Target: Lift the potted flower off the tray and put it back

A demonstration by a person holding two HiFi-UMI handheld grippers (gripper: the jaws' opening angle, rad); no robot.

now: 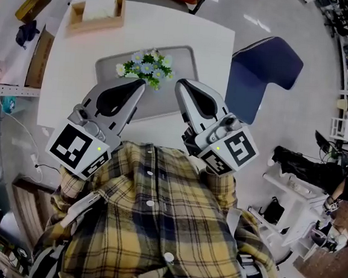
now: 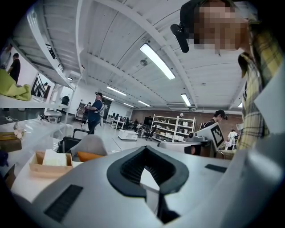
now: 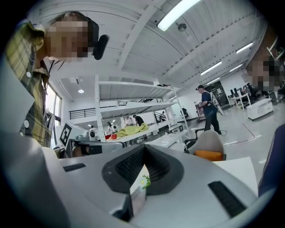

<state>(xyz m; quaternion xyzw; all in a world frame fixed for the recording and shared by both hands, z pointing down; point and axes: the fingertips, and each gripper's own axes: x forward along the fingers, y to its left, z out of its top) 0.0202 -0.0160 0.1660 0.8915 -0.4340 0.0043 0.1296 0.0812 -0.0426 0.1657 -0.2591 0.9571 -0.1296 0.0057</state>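
On grey rectangular tray (image 1: 184,60): leafy potted flower (image 1: 147,66).

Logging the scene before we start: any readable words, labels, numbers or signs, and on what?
No readable words or numbers.
Left tongs, right tongs: cubes bear square black-and-white marker patterns, no letters.
Shelves: any print too small to read.

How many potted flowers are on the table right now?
1. The potted flower stands on the grey tray on the white table, just beyond the tips of the left gripper and right gripper. The grippers hide part of the tray's near edge.
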